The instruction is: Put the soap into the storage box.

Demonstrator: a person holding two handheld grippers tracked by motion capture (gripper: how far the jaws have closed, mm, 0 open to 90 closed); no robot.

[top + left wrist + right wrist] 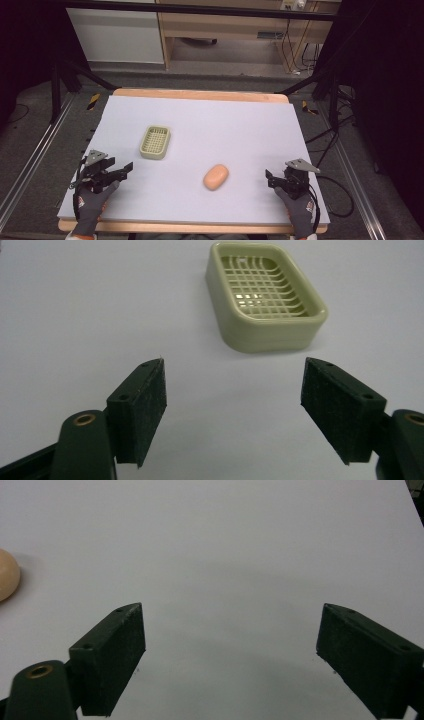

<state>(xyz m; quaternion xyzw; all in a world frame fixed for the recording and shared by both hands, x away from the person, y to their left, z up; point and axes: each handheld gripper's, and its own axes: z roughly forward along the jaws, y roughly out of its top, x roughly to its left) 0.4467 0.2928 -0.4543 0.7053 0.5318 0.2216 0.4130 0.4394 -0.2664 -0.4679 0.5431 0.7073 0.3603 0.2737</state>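
A pale green soap dish point(155, 142) with a slotted grid bottom sits left of the table's middle. An orange oval soap bar point(216, 177) lies on the white table top point(220, 125), right of and nearer than the dish. My left gripper point(127, 168) hovers at the front left, open, with the soap dish point(265, 297) ahead of its jaws and nothing between them. My right gripper point(270, 178) stands open at the front right, to the right of the soap. The soap bar point(7, 575) peeks in at the left edge of the right gripper view. Both gripper gaps point(232, 405) point(230, 650) hold only bare table.
The table top has a wooden rim point(200, 94) at the back and front. Black frame rails point(30, 150) run along both sides on the floor. Cables point(325, 145) lie to the right, and a wooden cabinet point(225, 30) stands behind the table.
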